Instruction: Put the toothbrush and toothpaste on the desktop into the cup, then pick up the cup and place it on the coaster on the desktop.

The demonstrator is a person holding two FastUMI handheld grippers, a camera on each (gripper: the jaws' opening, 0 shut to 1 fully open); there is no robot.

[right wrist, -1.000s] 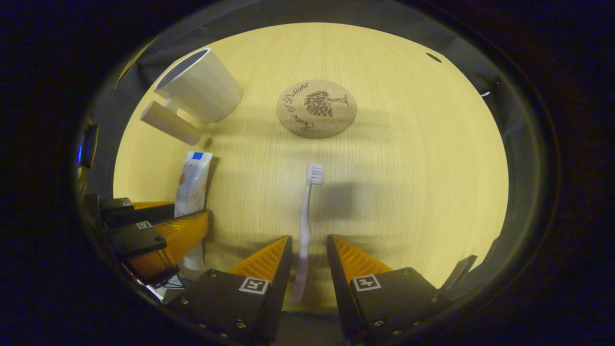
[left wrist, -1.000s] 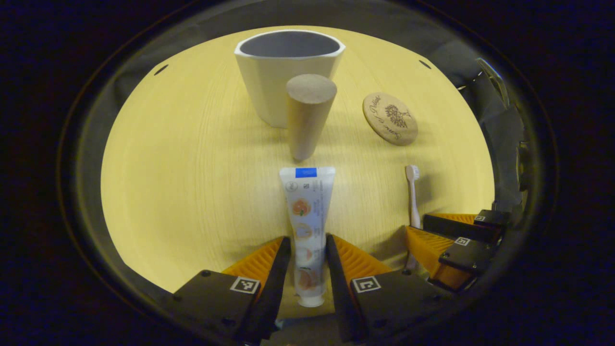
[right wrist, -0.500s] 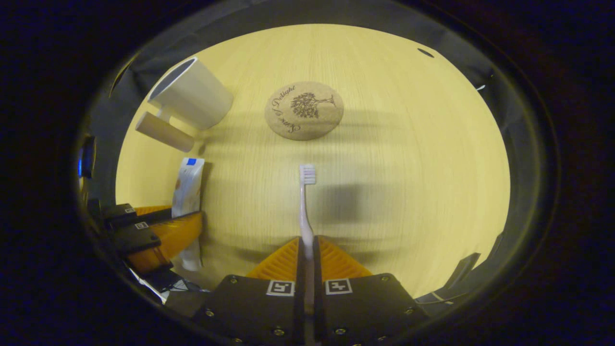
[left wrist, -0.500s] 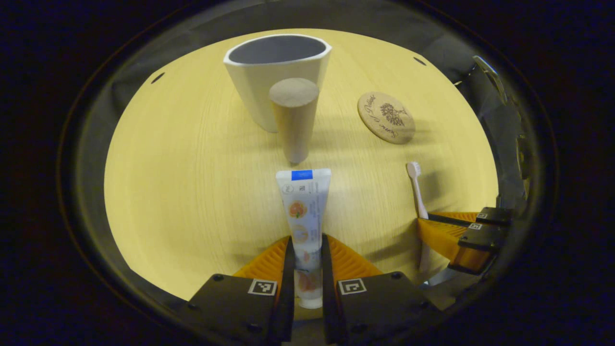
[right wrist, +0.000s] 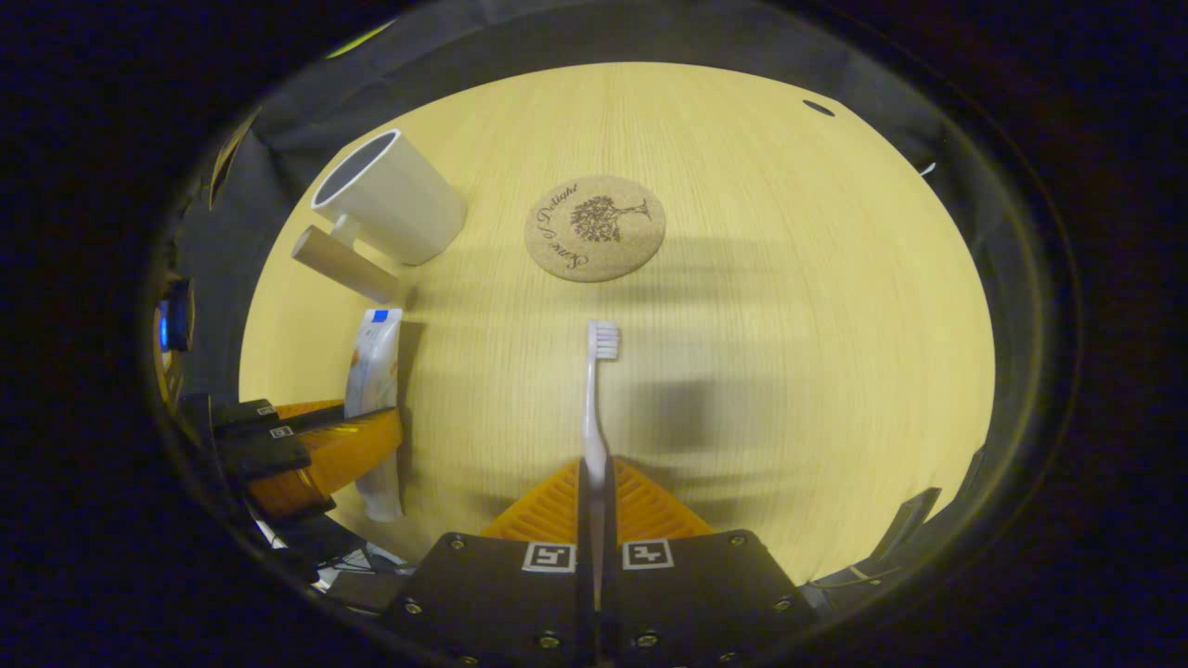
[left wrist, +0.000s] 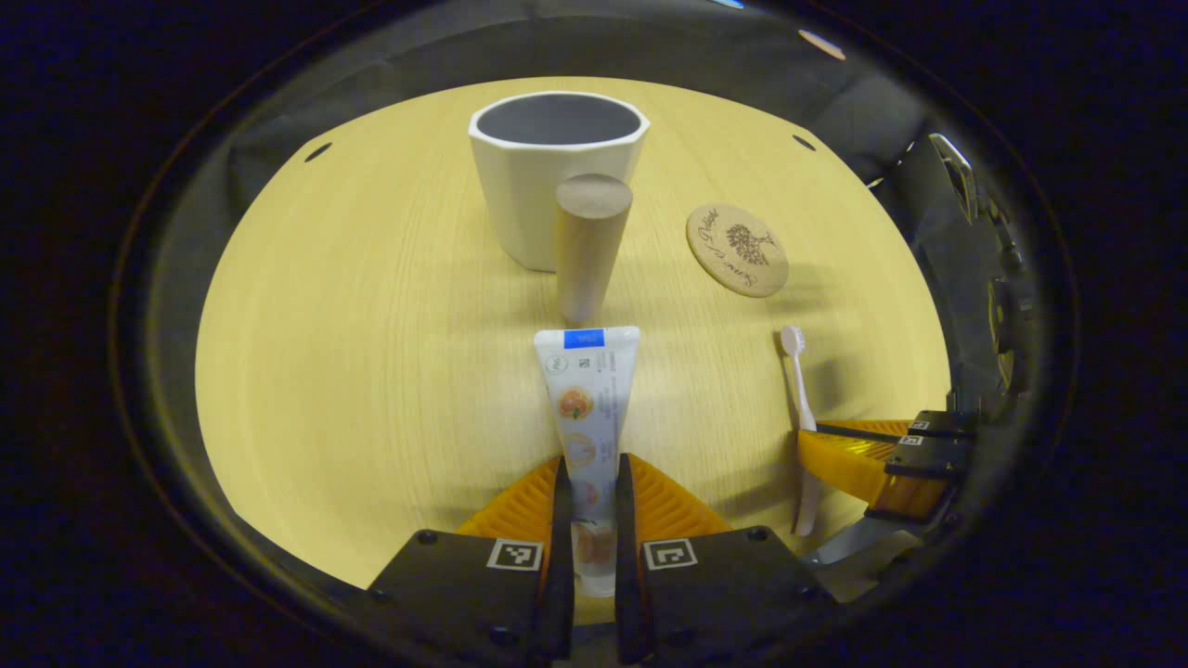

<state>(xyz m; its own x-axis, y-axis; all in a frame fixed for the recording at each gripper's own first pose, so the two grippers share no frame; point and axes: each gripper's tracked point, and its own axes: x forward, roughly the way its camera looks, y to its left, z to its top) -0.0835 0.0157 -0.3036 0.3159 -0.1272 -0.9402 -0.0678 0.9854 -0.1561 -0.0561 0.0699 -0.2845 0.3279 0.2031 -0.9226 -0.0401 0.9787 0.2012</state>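
Grippers have both just closed: my left gripper [left wrist: 587, 506] pinches the toothpaste [left wrist: 587, 408], my right gripper [right wrist: 594, 501] the toothbrush [right wrist: 595, 399]; next, the far cup [left wrist: 555, 172].

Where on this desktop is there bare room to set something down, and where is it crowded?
Free: the wide stretch of desktop right of the toothbrush and coaster, and the stretch left of the cup and toothpaste. Crowded: the strip where cup, its wooden handle, toothpaste and left gripper line up, with the right gripper beside.
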